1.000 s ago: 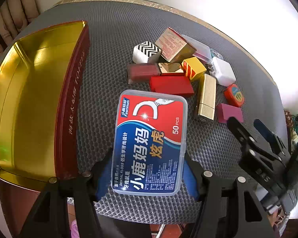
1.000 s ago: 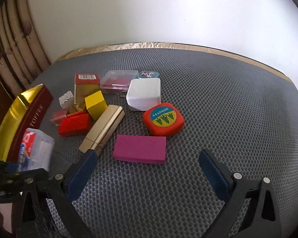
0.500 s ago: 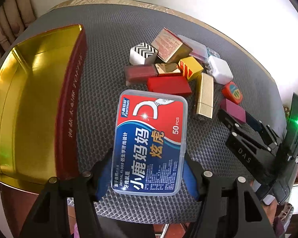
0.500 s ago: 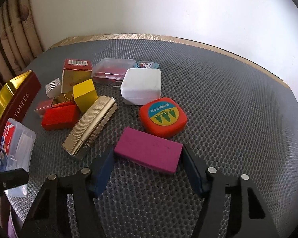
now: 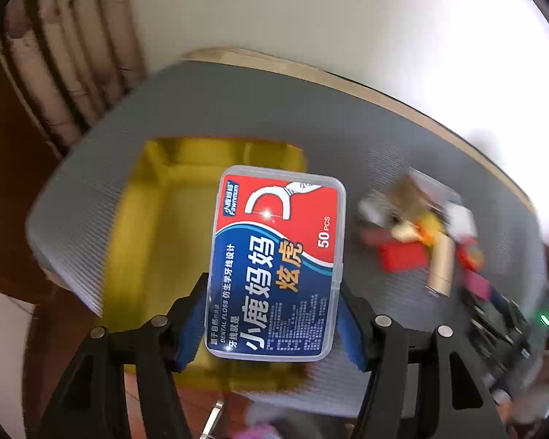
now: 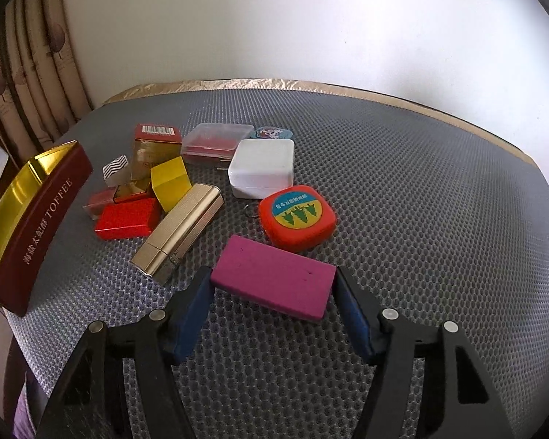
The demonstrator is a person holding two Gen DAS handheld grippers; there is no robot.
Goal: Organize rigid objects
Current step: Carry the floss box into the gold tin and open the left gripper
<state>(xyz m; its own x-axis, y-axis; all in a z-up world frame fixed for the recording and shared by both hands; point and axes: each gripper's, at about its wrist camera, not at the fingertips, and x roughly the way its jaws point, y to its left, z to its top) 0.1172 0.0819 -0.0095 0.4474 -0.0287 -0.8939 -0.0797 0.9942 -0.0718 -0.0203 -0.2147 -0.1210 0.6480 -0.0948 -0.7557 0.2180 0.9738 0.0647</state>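
Note:
My left gripper (image 5: 274,292) is shut on a clear dental floss box (image 5: 278,256) with a red and blue label, and holds it in the air above the open gold tin (image 5: 157,226). The left wrist view is blurred by motion. My right gripper (image 6: 273,281) is shut on a magenta block (image 6: 271,274), with a blue pad pressed on each short end. The block is just above or on the grey mat, near the front of the pile. In the right wrist view the tin (image 6: 36,219) stands at the far left, with a dark red side marked TOFFEE.
Behind the block lie an orange tape measure (image 6: 297,217), a ribbed gold case (image 6: 181,232), a white box (image 6: 261,172), a red box (image 6: 126,217), a yellow cube (image 6: 170,183) and a clear box (image 6: 216,142). The grey honeycomb mat (image 6: 421,201) is bare to the right.
The left gripper rose and swung left with the floss box, from beside the tin to over it. The right jaws closed from wide open onto the magenta block.

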